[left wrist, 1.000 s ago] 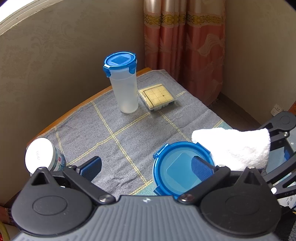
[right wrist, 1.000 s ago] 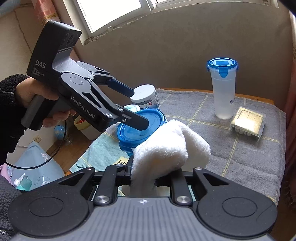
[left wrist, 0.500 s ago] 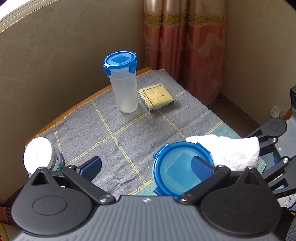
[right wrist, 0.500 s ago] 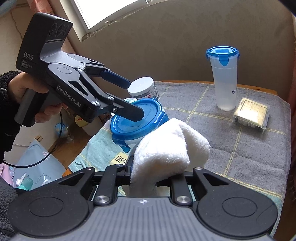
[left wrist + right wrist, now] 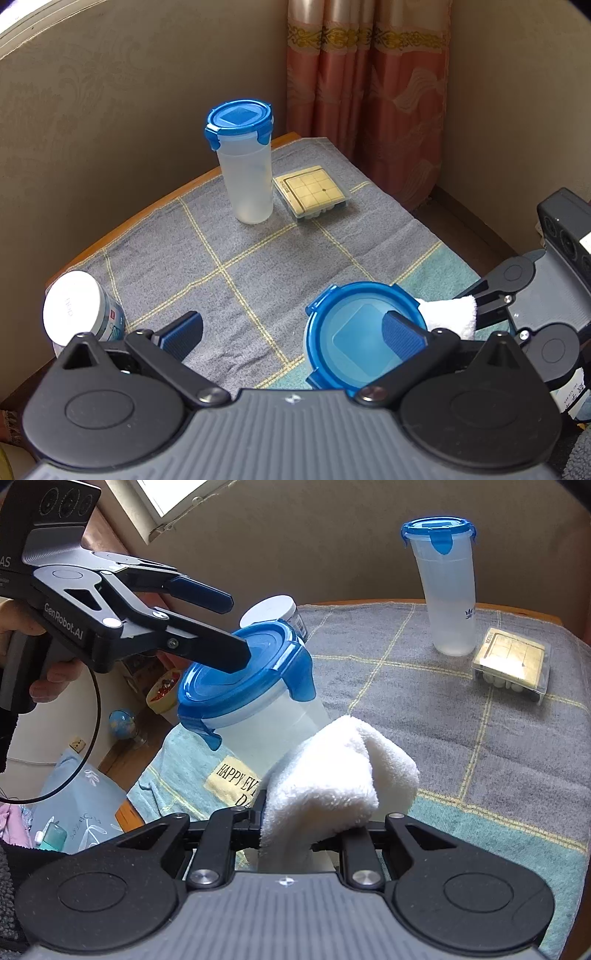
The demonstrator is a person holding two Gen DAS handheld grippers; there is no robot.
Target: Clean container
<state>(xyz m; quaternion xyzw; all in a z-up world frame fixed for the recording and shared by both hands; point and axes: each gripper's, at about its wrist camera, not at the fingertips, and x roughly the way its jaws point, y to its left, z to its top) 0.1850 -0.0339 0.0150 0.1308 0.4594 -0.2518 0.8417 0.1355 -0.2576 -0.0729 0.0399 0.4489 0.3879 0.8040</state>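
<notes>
the right gripper [image 5: 314, 834] is clamped on a white cloth [image 5: 332, 775] touching the container [image 5: 258, 709] wall. the left gripper [image 5: 291, 332] stands spread, one finger [image 5: 207, 650] steadying the lid; wiping looks barely begun

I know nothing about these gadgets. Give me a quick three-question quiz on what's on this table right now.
1. True or false: the right gripper is shut on a white cloth.
2. What colour is the lid on the near container?
3. Which stands beside the tall container? A) a grid-topped box B) a kettle C) a plate

Key: 1 true; 2 blue; 3 A.
</notes>
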